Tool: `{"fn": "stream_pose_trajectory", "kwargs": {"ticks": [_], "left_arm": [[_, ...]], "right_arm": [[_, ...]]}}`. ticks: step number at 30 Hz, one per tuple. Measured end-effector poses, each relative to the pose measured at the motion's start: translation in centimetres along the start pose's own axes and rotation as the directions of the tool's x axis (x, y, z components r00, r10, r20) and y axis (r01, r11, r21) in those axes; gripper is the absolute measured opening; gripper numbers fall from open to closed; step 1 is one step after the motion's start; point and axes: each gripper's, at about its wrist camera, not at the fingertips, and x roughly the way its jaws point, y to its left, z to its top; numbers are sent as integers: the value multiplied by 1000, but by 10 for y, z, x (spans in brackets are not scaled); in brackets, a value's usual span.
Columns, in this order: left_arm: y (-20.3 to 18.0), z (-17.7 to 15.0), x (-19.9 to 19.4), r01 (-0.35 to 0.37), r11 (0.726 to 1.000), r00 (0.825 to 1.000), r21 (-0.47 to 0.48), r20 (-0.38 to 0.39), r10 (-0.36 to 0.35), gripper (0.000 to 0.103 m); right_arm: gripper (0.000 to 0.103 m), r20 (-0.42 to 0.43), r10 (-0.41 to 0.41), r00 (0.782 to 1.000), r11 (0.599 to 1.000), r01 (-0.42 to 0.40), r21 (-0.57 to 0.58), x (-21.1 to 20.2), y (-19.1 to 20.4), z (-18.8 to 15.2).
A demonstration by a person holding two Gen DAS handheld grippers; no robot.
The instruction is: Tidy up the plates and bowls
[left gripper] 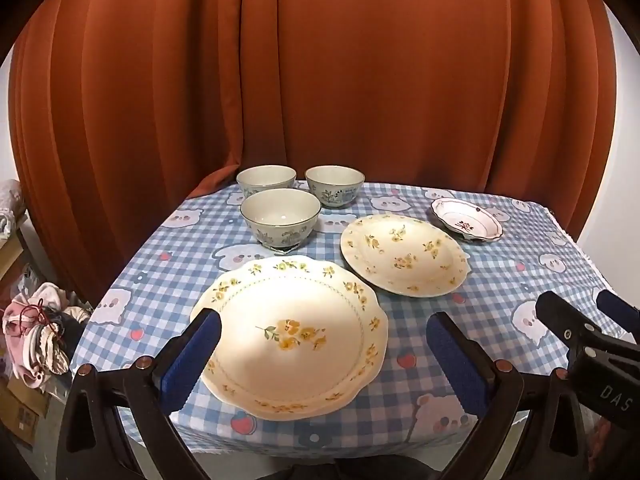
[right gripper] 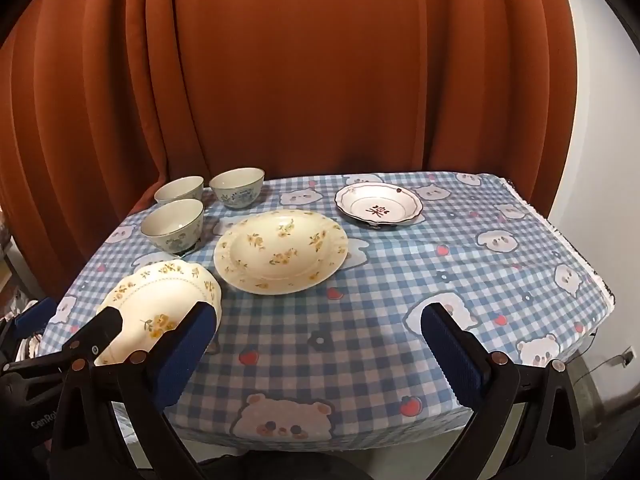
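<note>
A large scalloped cream plate with yellow flowers [left gripper: 294,336] lies at the table's near left; it also shows in the right wrist view [right gripper: 160,308]. A round deep cream plate [left gripper: 402,254] [right gripper: 280,250] lies behind it to the right. A small white plate with a red flower [left gripper: 466,220] [right gripper: 378,204] sits far right. Three pale bowls with blue pattern [left gripper: 280,216] [right gripper: 174,224] cluster at the far left. My left gripper [left gripper: 324,356] is open and empty, hovering over the large plate's near edge. My right gripper [right gripper: 320,344] is open and empty above the near tablecloth.
The table wears a blue checked cloth with bears [right gripper: 400,280]. A rust-orange curtain [left gripper: 320,80] hangs right behind it. A heap of clothes [left gripper: 36,328] lies off the table's left edge. A white wall [right gripper: 600,160] stands to the right.
</note>
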Motion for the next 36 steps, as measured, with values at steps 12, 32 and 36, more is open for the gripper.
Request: {"fn": "stream_pose_trajectory", "kwargs": {"ticks": [12,32,36], "left_arm": [[8,-5,5,-12,1000,1000,-11,-6,12,103],[8,-8,10,-14,1000,1000,8,-9,14,103],[10,-11,9,-18,1000,1000,7,-8,18,103]], "right_arm": [[103,-3,21,1000,1000,-21,-7,8,-7,2],[103,-23,35,999,999,-36,-17,15,-4,0],[103,-27,36,999,999,-37,-18,16,-4,0]]}}
